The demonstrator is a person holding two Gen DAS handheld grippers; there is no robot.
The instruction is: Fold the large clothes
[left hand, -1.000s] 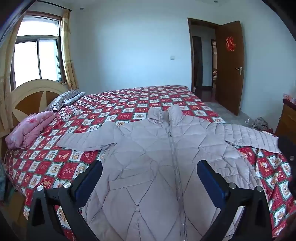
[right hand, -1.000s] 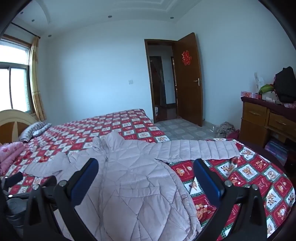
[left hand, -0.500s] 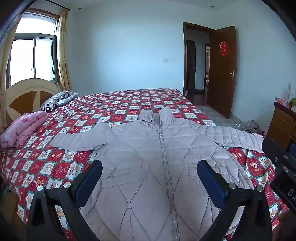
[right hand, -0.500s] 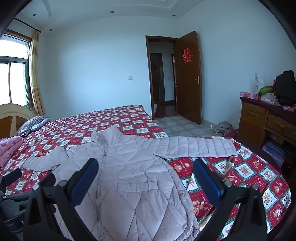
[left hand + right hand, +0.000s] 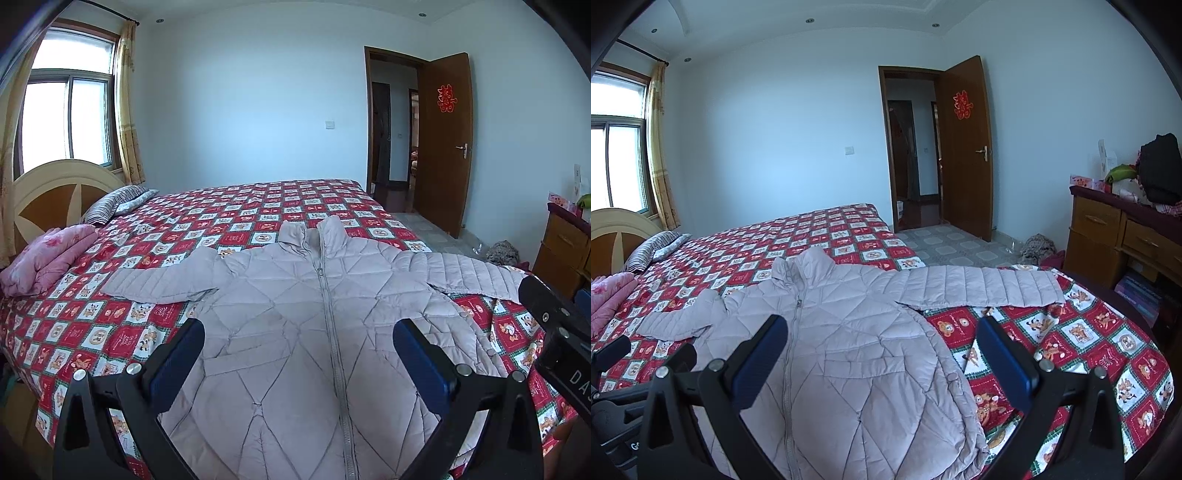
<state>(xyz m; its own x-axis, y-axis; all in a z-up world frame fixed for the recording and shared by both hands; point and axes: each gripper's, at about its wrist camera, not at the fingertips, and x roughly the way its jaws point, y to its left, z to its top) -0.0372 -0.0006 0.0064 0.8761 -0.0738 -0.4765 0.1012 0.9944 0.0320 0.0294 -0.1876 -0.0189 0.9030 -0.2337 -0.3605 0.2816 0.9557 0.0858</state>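
1. My left gripper (image 5: 298,365) hung above the jacket (image 5: 314,332) with its jaws wide apart, gripping nothing.
2. My right gripper (image 5: 882,363) was likewise spread and empty, over the jacket's side.
3. The jacket lay flat, zipped, sleeves out, at the bed's (image 5: 258,206) near edge.
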